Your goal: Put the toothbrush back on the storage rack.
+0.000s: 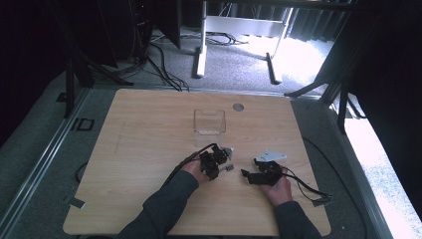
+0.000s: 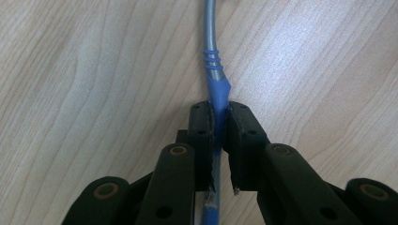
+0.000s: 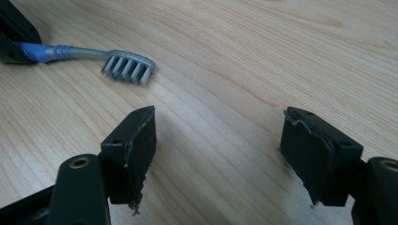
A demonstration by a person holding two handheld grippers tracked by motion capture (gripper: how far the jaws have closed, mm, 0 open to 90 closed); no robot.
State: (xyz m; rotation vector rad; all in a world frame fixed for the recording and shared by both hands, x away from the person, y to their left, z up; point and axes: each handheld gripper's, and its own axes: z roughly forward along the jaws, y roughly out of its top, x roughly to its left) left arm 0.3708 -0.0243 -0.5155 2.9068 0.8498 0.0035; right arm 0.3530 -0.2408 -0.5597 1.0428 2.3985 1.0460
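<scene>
**Toothbrush gripped at the handle; free gripper waiting open**

Observed: the left gripper (image 2: 219, 123) is closed firmly on the blue-and-grey plastic toothbrush (image 2: 213, 63), its pads pinching the blue handle just below the ribbed neck. The grey neck runs out toward twelve o'clock in the left gripper view, low over the pale wood-grain counter (image 2: 84, 70). From the right gripper view the grey bristled head (image 3: 127, 67) lies at about eleven o'clock, bristles facing down and seemingly resting on or just above the counter; contact cannot be confirmed.

The right gripper (image 3: 218, 152) stands wide open with nothing between its jaws, near the brush head but apart from it.

In the high view the two grippers sit side by side near the counter's middle, the left gripper (image 1: 215, 162) at about nine o'clock of the right gripper (image 1: 259, 175). A clear square plastic container (image 1: 209, 122) stands at twelve o'clock of both, empty as far as can be seen, and is the likely destination.

Assessment: the hold is narrow and centred, which looks sound. To carry the step well, I would advise:
- lifting straight up before travelling, so the bristles do not drag;
- keeping the squeeze steady, as the smooth handle could pivot between the pads;
- holding the open right gripper clear of the path, or using it to steady the container;
- tipping the brush upright only once it is over the container's mouth.
</scene>
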